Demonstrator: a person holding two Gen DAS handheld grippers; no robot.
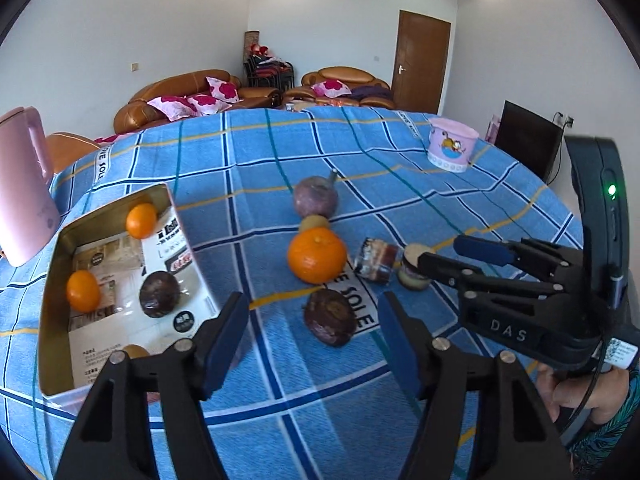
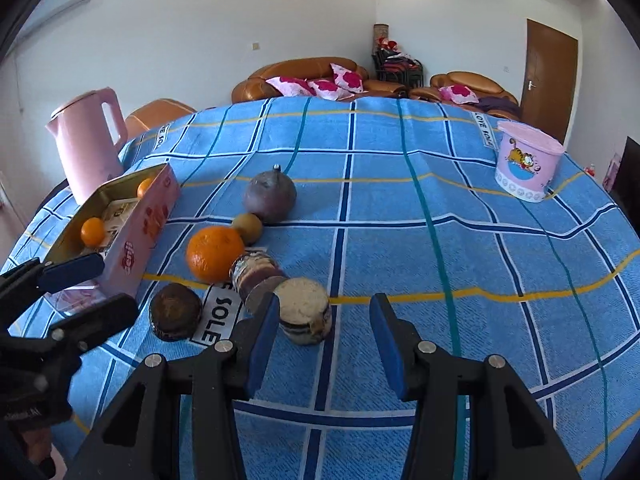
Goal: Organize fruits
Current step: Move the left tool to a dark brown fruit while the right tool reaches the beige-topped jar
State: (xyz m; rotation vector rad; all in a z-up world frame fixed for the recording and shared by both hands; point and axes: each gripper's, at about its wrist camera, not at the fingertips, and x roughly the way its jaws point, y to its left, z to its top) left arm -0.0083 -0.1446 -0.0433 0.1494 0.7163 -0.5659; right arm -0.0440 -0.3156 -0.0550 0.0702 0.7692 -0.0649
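A metal tin on the left holds two small oranges, a dark passion fruit and a brown fruit at its near edge. On the blue cloth lie a purple passion fruit, a kiwi, a big orange and a dark wrinkled passion fruit. My left gripper is open with that dark fruit between its fingertips. My right gripper is open beside a small wrapped cake; it also shows in the left wrist view.
A second wrapped cake lies beside the big orange. A pink kettle stands behind the tin. A pink cartoon bucket sits far right. Sofas stand beyond the table.
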